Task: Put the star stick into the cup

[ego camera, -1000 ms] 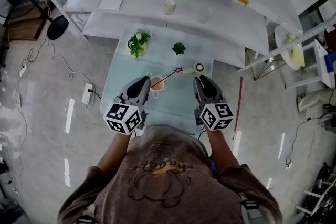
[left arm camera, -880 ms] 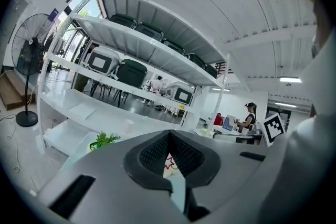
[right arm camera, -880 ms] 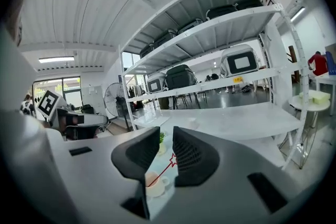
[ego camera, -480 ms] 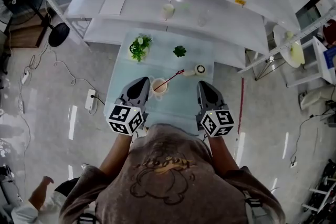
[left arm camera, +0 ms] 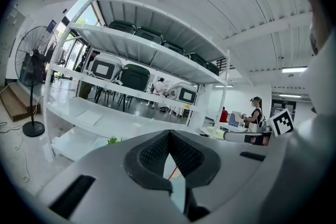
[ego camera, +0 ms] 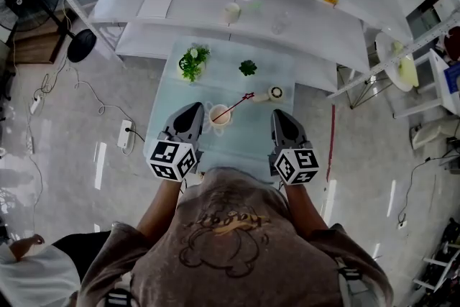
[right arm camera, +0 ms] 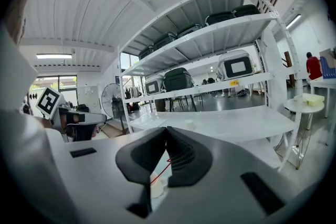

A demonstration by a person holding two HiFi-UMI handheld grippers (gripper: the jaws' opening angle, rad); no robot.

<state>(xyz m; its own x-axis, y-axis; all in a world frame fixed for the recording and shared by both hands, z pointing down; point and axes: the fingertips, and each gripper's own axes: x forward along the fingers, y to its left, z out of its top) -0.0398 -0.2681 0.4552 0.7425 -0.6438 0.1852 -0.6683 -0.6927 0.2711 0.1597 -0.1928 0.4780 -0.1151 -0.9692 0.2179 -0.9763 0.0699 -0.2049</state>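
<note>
Head view, looking down at the pale counter (ego camera: 167, 98) in front of me. The cup (ego camera: 220, 115) stands near the counter's near edge, between my two tools. The star stick (ego camera: 231, 105) already rests in it, its lower end inside the cup. Its red shaft leans up and to the right, and the star tip ends close to a small round white object (ego camera: 275, 93).

My left hand-held gripper (ego camera: 195, 110) lies just left of the cup. Its own view shows it (left arm camera: 169, 136) clenched, pads meeting at the tips with nothing caught between them. A sliver of the red stick shows through the gap below the tips.

My right hand-held gripper (ego camera: 277, 114) lies to the right of the cup, apart from it and from the stick. Its jaws have just been closing. Its own view shows it (right arm camera: 167, 131) clenched and empty, with the cup and stick visible beyond the pads.

Farther back on the counter stand a leafy plant (ego camera: 190, 62) and a small dark green plant (ego camera: 248, 68). White shelves (ego camera: 215, 11) run behind the counter.
</note>
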